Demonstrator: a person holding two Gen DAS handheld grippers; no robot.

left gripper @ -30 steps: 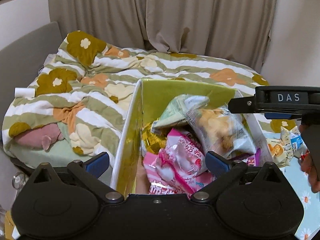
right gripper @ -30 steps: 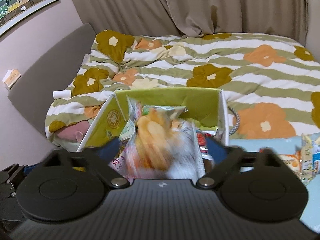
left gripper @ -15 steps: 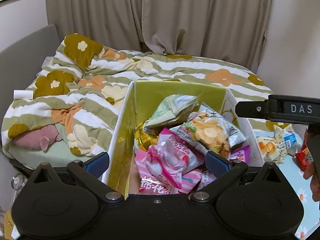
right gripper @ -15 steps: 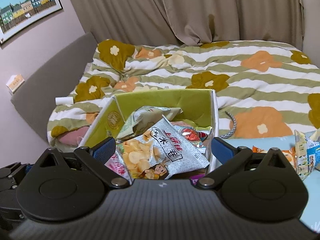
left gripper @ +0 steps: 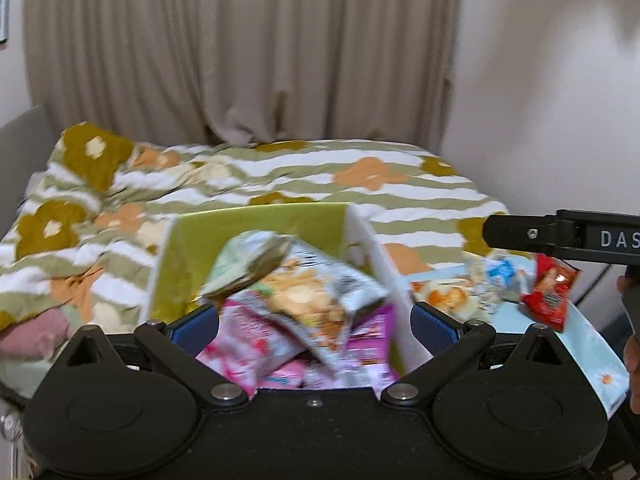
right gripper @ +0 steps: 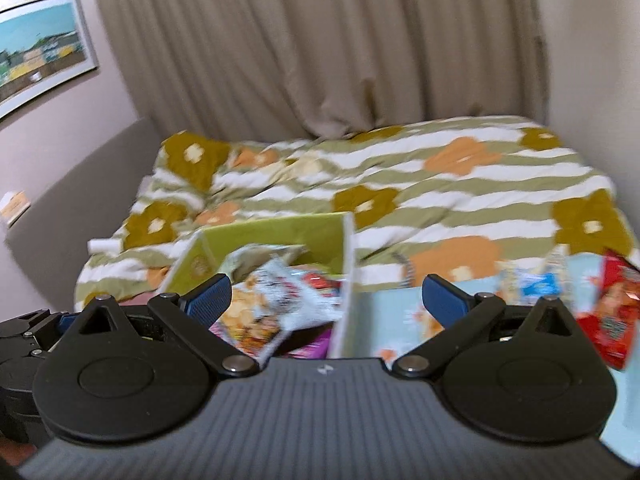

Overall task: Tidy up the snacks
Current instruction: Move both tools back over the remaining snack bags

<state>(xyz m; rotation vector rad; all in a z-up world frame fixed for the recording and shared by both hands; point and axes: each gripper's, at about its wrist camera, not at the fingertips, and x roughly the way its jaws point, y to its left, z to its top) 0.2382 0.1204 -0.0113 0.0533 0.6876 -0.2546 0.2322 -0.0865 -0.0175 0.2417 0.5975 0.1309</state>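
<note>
Bed (left gripper: 240, 184): striped quilt with flower print, fills the background under a beige curtain (left gripper: 240, 52). Table (left gripper: 592, 352): pale blue daisy cloth, in front of the bed, to the right. Box (left gripper: 260, 224): green inside, white outside, open at the top, standing at the table's left edge; snacks piled in it. Chip bag (left gripper: 312, 300): silvery, lying tilted on top of the pile, over pink packets (left gripper: 248, 344) and a pale green bag (left gripper: 244, 260) behind it. Loose snacks on the table right of the box: red bag (right gripper: 612, 316), blue-and-white packet (right gripper: 540, 284), an orange-printed packet, blurred. My left gripper (left gripper: 316, 324): jaws wide apart, empty, over the near end of the box. My right gripper (right gripper: 328, 300): jaws wide apart, empty, straddling the box's right wall, one finger over the chip bag, the other over the table.
</note>
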